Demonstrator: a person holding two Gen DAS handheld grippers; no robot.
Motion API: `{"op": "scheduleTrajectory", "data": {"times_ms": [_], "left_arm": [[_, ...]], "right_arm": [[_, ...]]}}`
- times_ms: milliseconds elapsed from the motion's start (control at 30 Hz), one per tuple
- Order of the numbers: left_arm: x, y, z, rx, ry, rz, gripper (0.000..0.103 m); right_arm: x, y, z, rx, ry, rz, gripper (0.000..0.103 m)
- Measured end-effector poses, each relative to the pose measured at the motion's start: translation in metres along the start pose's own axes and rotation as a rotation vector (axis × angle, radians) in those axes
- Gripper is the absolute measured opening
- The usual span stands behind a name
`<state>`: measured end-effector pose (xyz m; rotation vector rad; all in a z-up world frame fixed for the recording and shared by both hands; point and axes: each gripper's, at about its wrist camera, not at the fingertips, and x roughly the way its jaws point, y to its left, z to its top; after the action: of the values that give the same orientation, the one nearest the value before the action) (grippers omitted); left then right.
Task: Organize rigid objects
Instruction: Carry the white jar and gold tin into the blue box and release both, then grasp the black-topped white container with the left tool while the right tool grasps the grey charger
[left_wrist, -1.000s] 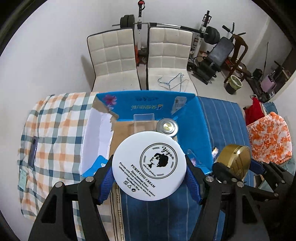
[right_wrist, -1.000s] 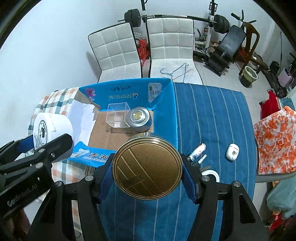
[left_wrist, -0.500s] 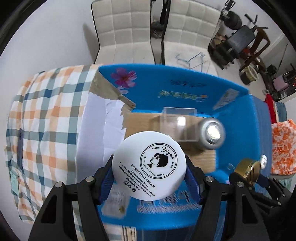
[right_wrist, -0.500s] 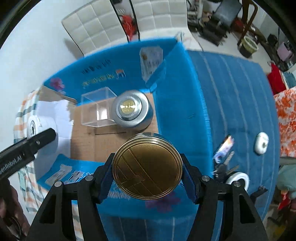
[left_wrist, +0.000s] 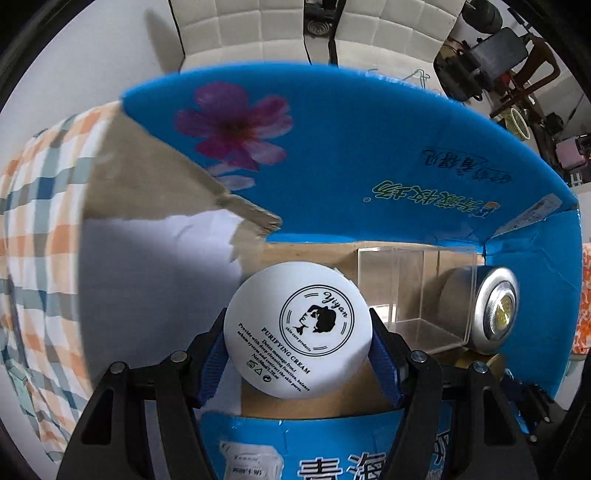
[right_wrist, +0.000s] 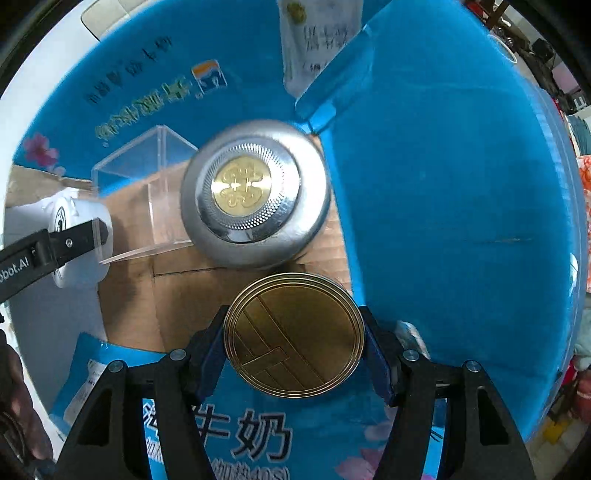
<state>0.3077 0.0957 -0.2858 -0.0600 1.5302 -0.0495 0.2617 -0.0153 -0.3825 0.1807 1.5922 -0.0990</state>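
Observation:
My left gripper (left_wrist: 297, 345) is shut on a white cream jar (left_wrist: 297, 330) with a black face logo and holds it low inside the open blue cardboard box (left_wrist: 369, 147), near its left side. My right gripper (right_wrist: 294, 334) is shut on a round gold tin (right_wrist: 294, 334) and holds it inside the same box (right_wrist: 443, 203), near its front right. The white jar also shows in the right wrist view (right_wrist: 79, 236), at the left.
A clear plastic cube (left_wrist: 413, 291) and a silver round tin with a gold centre (right_wrist: 255, 192) stand on the box's cardboard floor. A checked cloth (left_wrist: 33, 221) lies left of the box. Chairs (left_wrist: 258, 26) stand behind.
Both grippers have moved forward and down from above the table into the box, each still holding its container. The box and its contents now fill both views.

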Motion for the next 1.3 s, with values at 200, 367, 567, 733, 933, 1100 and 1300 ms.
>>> {"op": "scheduleTrajectory", "data": {"times_ms": [200, 367, 567, 733, 933, 1100, 1300], "left_arm": [[0.007, 0.001, -0.001, -0.009, 0.019, -0.005, 0.066], [0.007, 0.005, -0.004, -0.03, 0.064, -0.029, 0.066], [-0.009, 0.0, -0.018, -0.011, 0.038, -0.019, 0.08], [-0.025, -0.009, -0.033, -0.004, 0.005, 0.012, 0.103], [-0.057, -0.01, -0.062, -0.004, -0.068, 0.022, 0.103], [-0.084, -0.005, -0.079, 0.008, -0.122, 0.062, 0.103], [-0.109, -0.016, -0.088, 0.011, -0.192, 0.065, 0.103]], "right_arm": [[0.009, 0.003, 0.011, 0.007, 0.031, -0.015, 0.068], [0.01, 0.003, 0.018, 0.012, 0.062, 0.005, 0.072], [0.008, 0.004, 0.023, -0.011, 0.068, 0.0, 0.086], [-0.006, 0.0, 0.021, -0.028, 0.041, -0.001, 0.087], [-0.03, -0.006, 0.007, -0.05, 0.001, 0.032, 0.087], [-0.057, -0.008, -0.008, -0.086, -0.053, 0.051, 0.087], [-0.109, -0.002, -0.043, -0.136, -0.172, 0.063, 0.087]]}}
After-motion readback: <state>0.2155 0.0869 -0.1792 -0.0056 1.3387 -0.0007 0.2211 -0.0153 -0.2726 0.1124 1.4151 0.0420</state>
